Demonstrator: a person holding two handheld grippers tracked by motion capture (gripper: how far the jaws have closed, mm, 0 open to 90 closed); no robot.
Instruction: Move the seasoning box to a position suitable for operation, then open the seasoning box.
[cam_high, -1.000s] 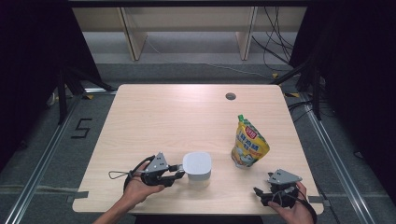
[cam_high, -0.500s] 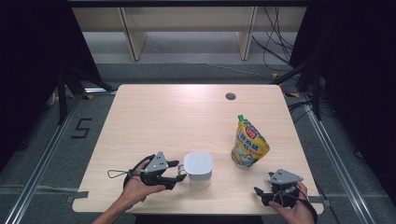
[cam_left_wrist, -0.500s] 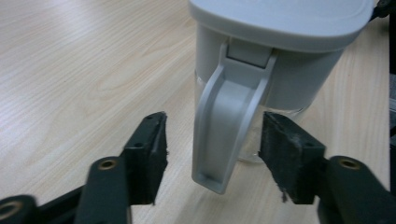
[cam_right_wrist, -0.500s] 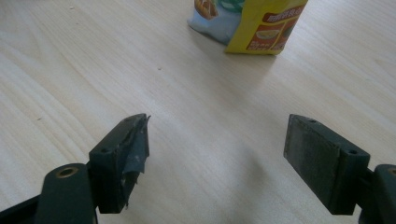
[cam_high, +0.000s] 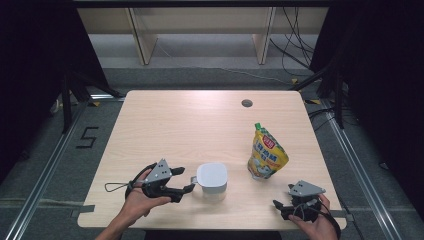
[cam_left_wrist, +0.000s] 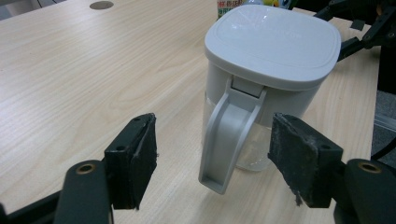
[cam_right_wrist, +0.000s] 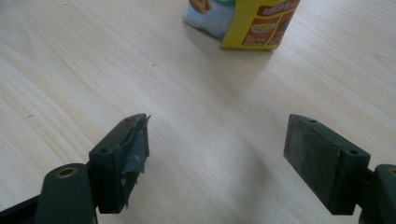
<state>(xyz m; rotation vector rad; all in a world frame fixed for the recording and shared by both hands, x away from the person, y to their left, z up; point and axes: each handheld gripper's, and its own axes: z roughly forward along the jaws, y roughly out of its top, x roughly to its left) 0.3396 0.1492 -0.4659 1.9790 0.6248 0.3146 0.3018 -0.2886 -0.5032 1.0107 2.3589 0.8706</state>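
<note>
A clear jug (cam_high: 212, 181) with a white square lid stands near the table's front edge. Its grey handle (cam_left_wrist: 229, 135) points toward my left gripper (cam_high: 186, 180). The left gripper's jaws have just been opening. In the left gripper view the left gripper (cam_left_wrist: 217, 161) stands open, with the handle between the pads (cam_left_wrist: 137, 158) and a gap on each side. A yellow stand-up pouch (cam_high: 266, 154) is upright to the jug's right. My right gripper (cam_high: 280, 210) rests open at the front right corner. In its own view the right gripper (cam_right_wrist: 219, 149) frames bare wood, with the pouch (cam_right_wrist: 247, 21) farther off.
The light wooden table (cam_high: 190, 125) has a round cable hole (cam_high: 246, 103) at the back right. A cable loop (cam_high: 116, 187) trails left of my left hand. Shelving legs and floor cables lie beyond the far edge.
The left gripper's jaws have spread apart off the jug's handle, and the hand has lifted slightly. The jug, the pouch and the right gripper have stayed put.
</note>
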